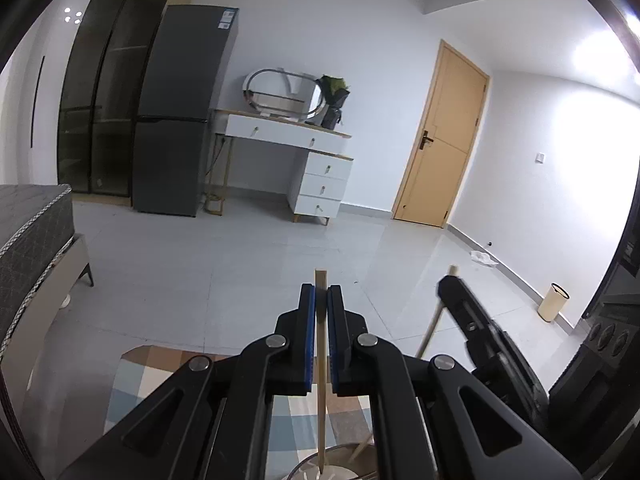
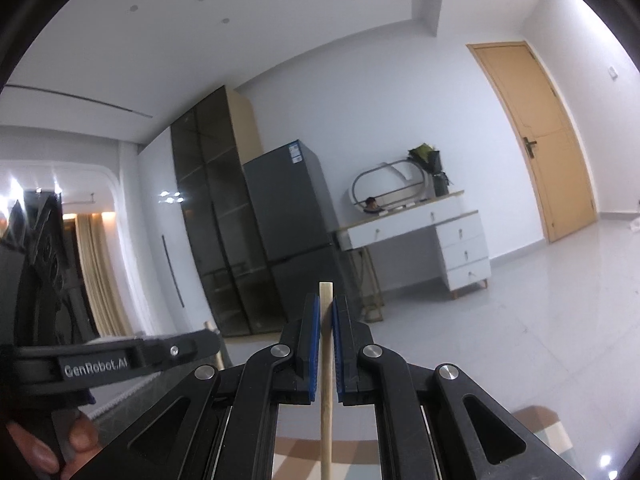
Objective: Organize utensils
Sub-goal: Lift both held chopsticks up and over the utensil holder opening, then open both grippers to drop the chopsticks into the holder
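1. My left tongs are clamped nearly shut on a pale wooden chopstick, pinched between the blue pads, square end poking up just past the tips at centre frame.
2. Its thin end hangs low at the bottom centre of the left wrist view, over the rim of a round metal holder where another pale stick seems to lean already.
3. My right tongs are likewise squeezed onto a second chopstick, standing upright in the middle of that frame, lower end running out of the bottom edge.
4. From the left wrist view the right tongs show at centre right, their stick slanting down toward the same holder.
5. The holder sits on the checked tabletop at the lower left.
6. As I judge it, the step in hand is dropping both sticks into the holder.
7. To do it well, I keep each stick near vertical and bring the tips inside the rim before loosening anything.
8. One pair at a time is best, I reckon, so the sticks don't cross and jam.
9. Ease the pads apart gently; a thin round stick can bounce out.
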